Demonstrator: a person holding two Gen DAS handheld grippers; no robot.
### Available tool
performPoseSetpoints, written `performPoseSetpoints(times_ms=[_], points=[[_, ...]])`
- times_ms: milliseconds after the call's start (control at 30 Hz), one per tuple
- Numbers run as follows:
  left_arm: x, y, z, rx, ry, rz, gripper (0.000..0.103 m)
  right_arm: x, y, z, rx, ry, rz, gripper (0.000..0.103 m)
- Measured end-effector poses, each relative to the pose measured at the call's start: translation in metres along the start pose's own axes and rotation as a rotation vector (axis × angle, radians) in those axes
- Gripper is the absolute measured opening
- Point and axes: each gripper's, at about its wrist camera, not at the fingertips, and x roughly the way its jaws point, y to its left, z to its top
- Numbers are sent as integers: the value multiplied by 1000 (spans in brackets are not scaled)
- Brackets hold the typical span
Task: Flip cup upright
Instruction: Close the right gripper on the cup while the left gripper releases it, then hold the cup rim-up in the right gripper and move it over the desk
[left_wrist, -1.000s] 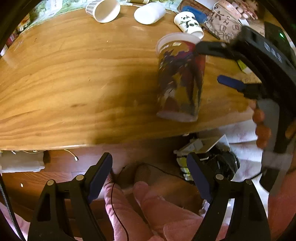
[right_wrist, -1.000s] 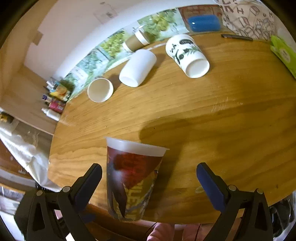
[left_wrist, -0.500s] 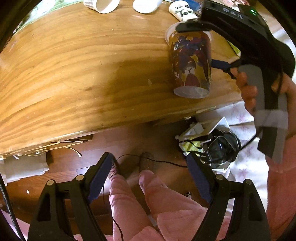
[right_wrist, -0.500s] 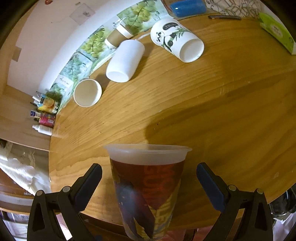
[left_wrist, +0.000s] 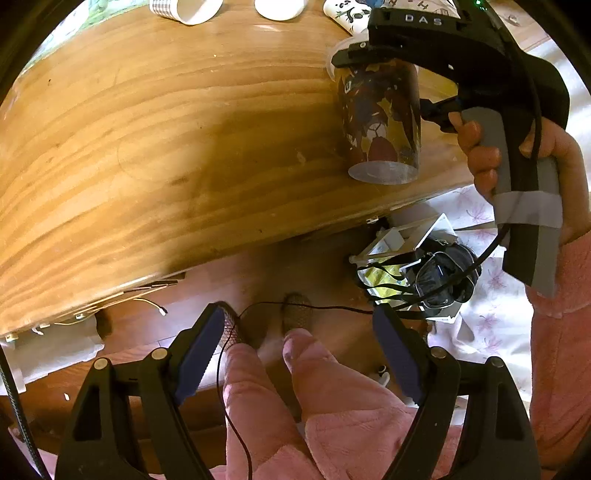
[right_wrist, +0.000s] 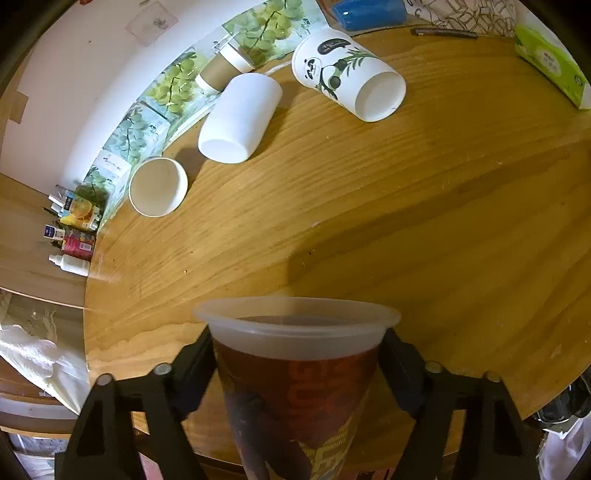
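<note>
Right hand-held gripper (right_wrist: 295, 354) clamps printed cup (right_wrist: 295, 387) upright.

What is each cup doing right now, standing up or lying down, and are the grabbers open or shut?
Printed plastic cup: upright, base on the table, clamped below its rim.
Right gripper: shut on the printed plastic cup.
Left gripper: open, holding nothing.
Panda cup: lying on its side.
Plain white cup: lying on its side.
Small white cup: tipped over, mouth facing the camera.
</note>
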Motion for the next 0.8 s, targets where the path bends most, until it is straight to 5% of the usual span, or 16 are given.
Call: performPoseSetpoints(times_ms=[500, 800], points=[[-22, 6, 15, 41, -50, -2, 85, -35, 15, -7, -37, -189, -56, 77], [-43, 10, 23, 91, -101, 7, 85, -58, 40, -21, -150, -456, -132, 77]])
